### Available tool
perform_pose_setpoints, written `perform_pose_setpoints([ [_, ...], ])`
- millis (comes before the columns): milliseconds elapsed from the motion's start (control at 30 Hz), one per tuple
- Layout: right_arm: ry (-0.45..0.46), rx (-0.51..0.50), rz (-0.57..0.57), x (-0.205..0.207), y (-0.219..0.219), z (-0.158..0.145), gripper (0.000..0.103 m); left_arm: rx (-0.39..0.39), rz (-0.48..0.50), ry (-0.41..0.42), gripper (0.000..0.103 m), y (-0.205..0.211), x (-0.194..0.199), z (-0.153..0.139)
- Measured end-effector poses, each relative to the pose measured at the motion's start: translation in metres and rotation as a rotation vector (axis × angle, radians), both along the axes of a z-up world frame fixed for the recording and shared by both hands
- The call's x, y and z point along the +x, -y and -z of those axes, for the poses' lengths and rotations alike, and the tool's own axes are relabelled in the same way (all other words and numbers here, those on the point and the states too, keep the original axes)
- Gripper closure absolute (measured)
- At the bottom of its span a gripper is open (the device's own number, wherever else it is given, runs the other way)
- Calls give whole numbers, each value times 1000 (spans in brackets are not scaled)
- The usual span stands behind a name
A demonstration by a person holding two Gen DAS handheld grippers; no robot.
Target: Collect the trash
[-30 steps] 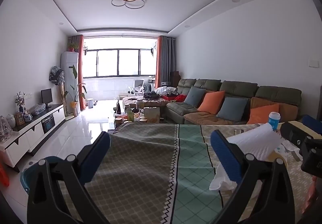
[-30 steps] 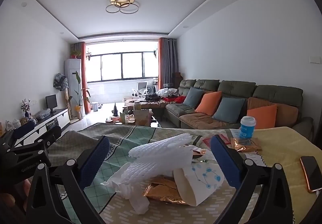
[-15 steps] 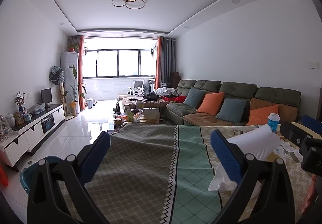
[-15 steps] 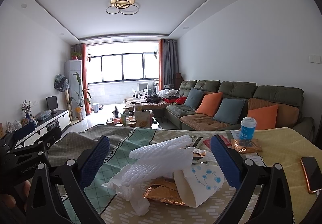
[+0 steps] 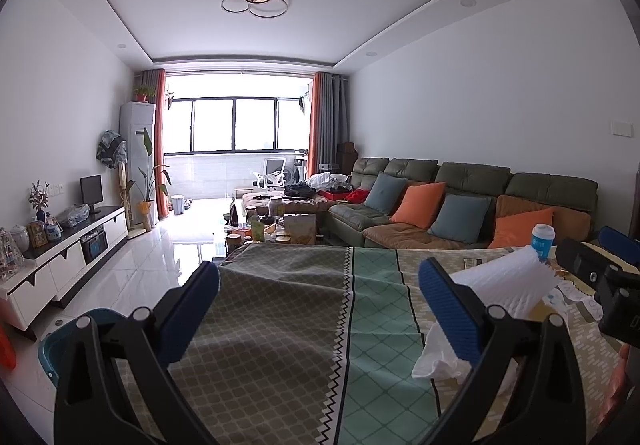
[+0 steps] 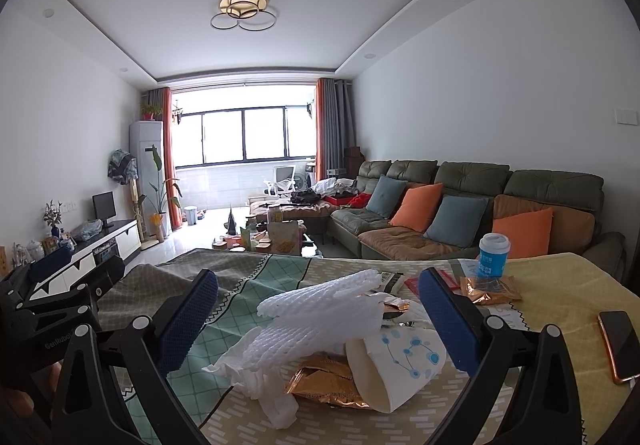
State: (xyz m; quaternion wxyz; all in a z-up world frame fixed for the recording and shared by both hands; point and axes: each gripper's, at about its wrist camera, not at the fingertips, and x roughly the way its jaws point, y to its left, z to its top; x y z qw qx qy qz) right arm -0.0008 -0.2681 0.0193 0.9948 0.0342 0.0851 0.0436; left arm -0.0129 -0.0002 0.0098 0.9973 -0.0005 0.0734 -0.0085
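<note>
foam: white foam net sleeve (image 6: 320,309) is light & squishy, pinch its middle
tongs: both wide open, holding nothing, right gripper (image 6: 318,319) nearest the foam, left gripper (image 5: 318,305) over bare cloth

The left gripper (image 5: 318,297) fills the lower frame, its blue-padded jaws spread wide and empty. The right gripper (image 6: 318,301) sits likewise, jaws parted, gripping nothing.
</note>
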Motion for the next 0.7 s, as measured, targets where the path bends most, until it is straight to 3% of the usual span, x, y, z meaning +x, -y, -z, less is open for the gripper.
perform_pose_setpoints([
  [700, 1, 4, 1, -1, 1, 0, 3, 0, -2, -7, 3, 0, 0, 4],
])
